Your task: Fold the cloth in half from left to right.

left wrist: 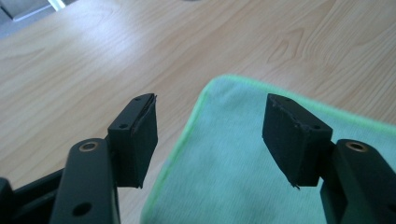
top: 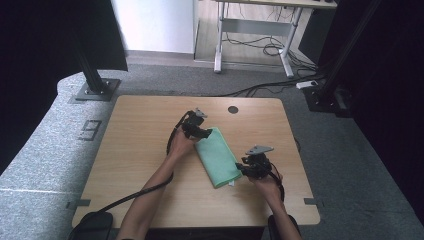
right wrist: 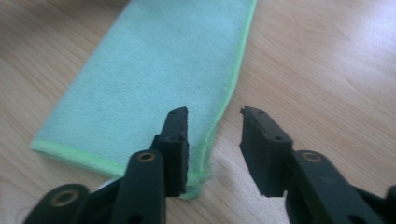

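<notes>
A folded green cloth (top: 218,156) lay on the wooden table (top: 135,150), with a gripper at each end. The left gripper (left wrist: 210,135) held its jaws spread wide, the cloth's far corner lying between and below them; one finger (left wrist: 137,137) hung over bare wood just outside the cloth's bright hem, the other (left wrist: 294,140) over the fabric. The right gripper (right wrist: 215,149) also stood open, its jaws straddling the hem at the cloth's near corner: one finger (right wrist: 175,149) above the cloth, the other (right wrist: 264,151) above the table beside it. Neither pair pinched anything. In the high view, the left gripper (top: 200,131) met the far end and the right gripper (top: 246,169) the near end.
</notes>
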The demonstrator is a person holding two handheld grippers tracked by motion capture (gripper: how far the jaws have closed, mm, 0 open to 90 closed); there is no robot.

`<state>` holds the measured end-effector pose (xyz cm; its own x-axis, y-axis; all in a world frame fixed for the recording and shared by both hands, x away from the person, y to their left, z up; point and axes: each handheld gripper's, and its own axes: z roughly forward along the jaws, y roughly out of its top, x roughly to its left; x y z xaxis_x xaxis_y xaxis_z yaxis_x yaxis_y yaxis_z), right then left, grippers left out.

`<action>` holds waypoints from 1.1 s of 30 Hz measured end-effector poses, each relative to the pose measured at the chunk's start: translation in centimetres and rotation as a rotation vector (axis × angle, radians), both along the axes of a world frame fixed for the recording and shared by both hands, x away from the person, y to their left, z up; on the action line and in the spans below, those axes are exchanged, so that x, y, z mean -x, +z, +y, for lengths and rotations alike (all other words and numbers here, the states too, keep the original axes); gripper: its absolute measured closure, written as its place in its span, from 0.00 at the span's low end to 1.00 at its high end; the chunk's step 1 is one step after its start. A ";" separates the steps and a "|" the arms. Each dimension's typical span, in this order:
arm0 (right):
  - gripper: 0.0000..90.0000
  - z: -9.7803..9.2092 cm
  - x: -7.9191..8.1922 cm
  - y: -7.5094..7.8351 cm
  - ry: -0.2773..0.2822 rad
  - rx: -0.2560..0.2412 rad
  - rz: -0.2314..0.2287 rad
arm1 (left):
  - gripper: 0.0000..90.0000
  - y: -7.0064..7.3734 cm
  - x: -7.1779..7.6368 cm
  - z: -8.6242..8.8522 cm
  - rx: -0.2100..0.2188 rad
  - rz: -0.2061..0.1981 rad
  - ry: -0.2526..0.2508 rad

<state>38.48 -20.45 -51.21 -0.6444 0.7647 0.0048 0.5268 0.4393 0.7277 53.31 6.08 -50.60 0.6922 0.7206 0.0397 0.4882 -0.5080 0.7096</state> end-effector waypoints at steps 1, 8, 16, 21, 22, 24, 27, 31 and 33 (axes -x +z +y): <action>0.65 0.0 0.0 0.0 0.000 0.000 0.000 | 0.39 0.0 0.0 0.0 0.000 0.000 0.000; 0.70 -0.6 -0.6 -0.9 -0.013 -0.036 0.057 | 0.40 -0.6 0.3 2.0 0.005 0.018 0.030; 0.79 0.4 -0.6 -1.6 0.018 -0.004 0.111 | 0.50 -1.4 -1.1 2.4 -0.004 0.061 0.034; 0.95 0.7 -0.5 -1.7 0.032 0.016 0.123 | 0.77 -2.6 -1.2 2.5 -0.036 0.094 -0.010; 0.96 0.7 -0.5 -1.6 0.033 0.016 0.121 | 0.82 -2.5 -1.2 2.5 -0.031 0.091 -0.013; 0.96 0.8 -0.5 -1.6 0.037 0.013 0.118 | 0.89 -2.3 -1.0 2.5 -0.036 0.088 -0.018; 0.97 0.8 -0.2 -1.1 0.039 0.004 0.103 | 0.96 -1.6 -0.8 2.6 -0.051 0.071 -0.038; 0.97 1.0 0.2 -0.5 0.049 -0.010 0.083 | 0.96 -0.8 -0.5 2.9 -0.059 0.070 -0.037; 0.97 1.1 0.3 -0.3 0.058 -0.017 0.075 | 0.93 -0.7 -0.5 3.1 -0.058 0.087 -0.039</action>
